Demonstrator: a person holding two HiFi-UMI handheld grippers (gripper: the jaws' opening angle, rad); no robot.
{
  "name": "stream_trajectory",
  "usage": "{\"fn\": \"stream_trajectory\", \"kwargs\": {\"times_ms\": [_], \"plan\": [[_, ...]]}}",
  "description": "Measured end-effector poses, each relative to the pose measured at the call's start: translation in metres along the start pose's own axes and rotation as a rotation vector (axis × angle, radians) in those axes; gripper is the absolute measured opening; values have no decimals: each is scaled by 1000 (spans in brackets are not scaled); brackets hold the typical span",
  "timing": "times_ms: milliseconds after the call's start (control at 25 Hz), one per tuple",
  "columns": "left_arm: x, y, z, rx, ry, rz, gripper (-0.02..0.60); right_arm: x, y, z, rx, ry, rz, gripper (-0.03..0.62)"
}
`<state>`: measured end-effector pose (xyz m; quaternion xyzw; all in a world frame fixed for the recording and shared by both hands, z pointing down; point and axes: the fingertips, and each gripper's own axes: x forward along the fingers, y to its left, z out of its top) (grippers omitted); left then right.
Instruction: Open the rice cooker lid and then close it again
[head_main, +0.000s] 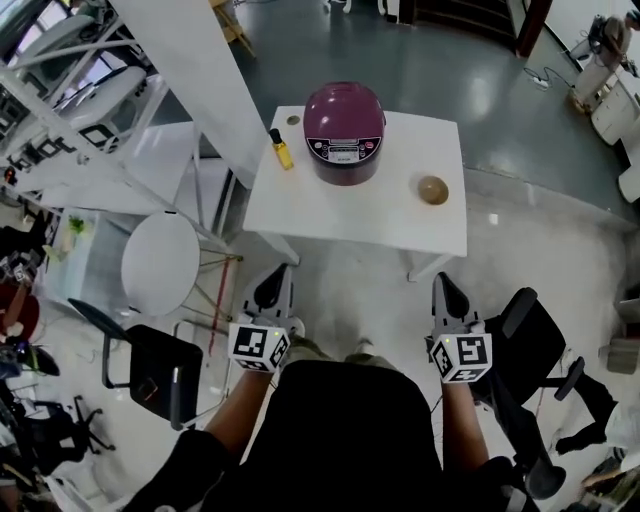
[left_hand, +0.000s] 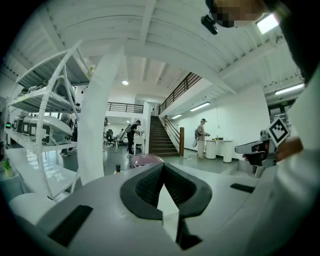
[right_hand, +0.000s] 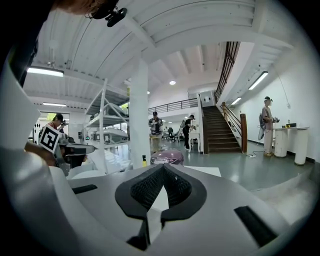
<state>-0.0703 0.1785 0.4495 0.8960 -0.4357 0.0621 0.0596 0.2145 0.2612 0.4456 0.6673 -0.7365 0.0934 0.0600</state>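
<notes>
Standing on the bench (head_main: 380, 212), the rice cooker (head_main: 344, 135) has its lid (head_main: 344, 108) down; this fits a lid waiting to be lifted, or one shut again. The left hand-held gripper (head_main: 276, 275) and the right hand-held gripper (head_main: 443, 283) are clenched, empty, and well apart from it. I think any reach should avoid the bottle (head_main: 281, 150).

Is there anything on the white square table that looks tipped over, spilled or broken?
Nothing stands out. The dark red round rice cooker sits upright, lid closed; the small yellow bottle with a black cap stands beside it; the small brown bowl rests right way up. No spill shows on the white table.
</notes>
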Motion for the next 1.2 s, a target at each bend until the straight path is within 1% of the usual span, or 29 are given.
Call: {"fn": "stream_trajectory", "kwargs": {"times_ms": [120, 280, 400, 560, 800, 1200], "plan": [[2, -9, 2, 23, -14, -36, 5, 3, 2, 1, -17, -4, 14, -2], [-1, -15, 4, 20, -44, -10, 5, 0, 1, 1, -41, -12, 26, -2], [1, -16, 1, 10, -43, 3, 5, 0, -1, 3, -41, -18, 27, -2], [4, -19, -3, 12, -38, 0, 5, -5, -5, 2, -35, -15, 21, -2], [12, -31, 2, 8, -51, -11, 5, -12, -14, 1, -38, -10, 6, -2], [10, -37, -6, -9, -34, -8, 5, -12, -16, -4, -37, -9, 16, -2]]}}
